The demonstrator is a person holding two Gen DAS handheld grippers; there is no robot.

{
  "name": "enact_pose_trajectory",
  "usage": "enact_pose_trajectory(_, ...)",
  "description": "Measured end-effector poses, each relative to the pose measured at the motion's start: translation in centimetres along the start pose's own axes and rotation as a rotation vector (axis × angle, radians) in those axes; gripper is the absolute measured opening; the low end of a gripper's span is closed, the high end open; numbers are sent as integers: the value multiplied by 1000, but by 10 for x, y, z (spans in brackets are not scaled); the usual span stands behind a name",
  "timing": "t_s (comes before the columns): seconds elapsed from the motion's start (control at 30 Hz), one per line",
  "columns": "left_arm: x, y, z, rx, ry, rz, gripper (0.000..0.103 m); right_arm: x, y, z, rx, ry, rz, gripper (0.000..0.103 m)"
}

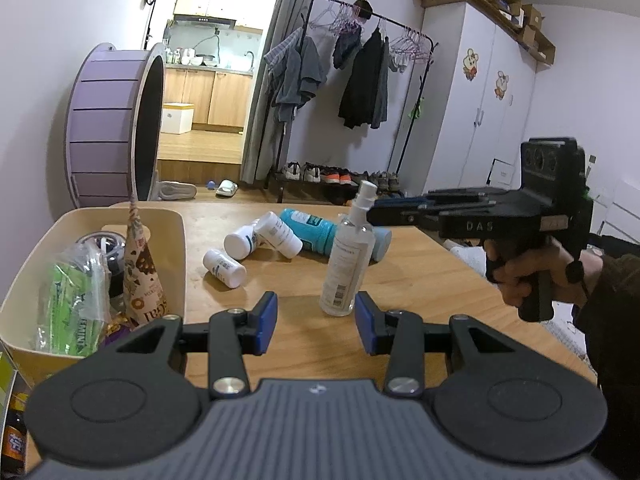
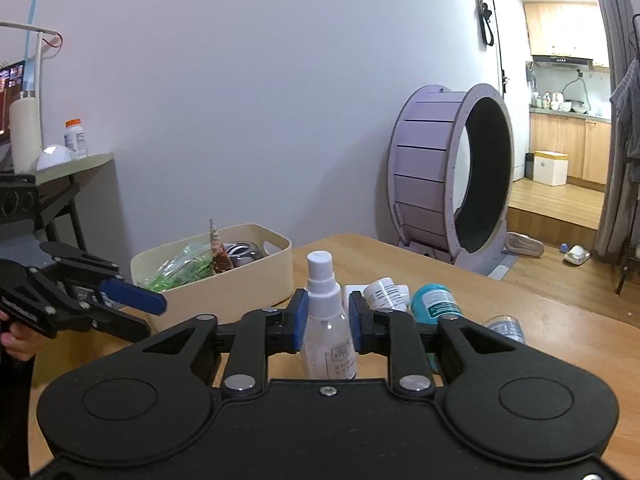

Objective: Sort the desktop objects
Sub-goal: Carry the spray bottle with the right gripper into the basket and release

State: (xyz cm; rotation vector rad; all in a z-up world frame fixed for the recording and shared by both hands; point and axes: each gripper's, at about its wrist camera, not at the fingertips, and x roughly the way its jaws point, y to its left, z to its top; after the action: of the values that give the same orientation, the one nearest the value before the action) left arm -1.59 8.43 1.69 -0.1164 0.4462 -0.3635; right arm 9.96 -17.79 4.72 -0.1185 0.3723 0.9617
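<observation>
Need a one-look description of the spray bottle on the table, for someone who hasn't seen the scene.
Start at the wooden table with the cream bin on its left end. Right of the bin lies a cluster of tipped-over bottles; the spray bottle stands just in front of them, between the pads of the right hand-held gripper. It is the only upright one: clear, with a white pump top, while its neighbours are opaque white or teal.

A purple exercise wheel [image 1: 116, 124] stands at the left of the left wrist view before a kitchen doorway [image 1: 212, 60], with a clothes rack [image 1: 352, 60] at centre and a white wardrobe [image 1: 480, 100] at upper right.
</observation>
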Motion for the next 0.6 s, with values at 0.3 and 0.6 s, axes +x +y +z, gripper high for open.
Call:
enact_pose_trajectory(0.3,-14,2,2,-9,-34,-11,49,7,2,4,10,-36,-23,55)
enact_pose_trajectory(0.6,-31,13,2,-32,-65,15,49,24,6,5,46,25,-51,25)
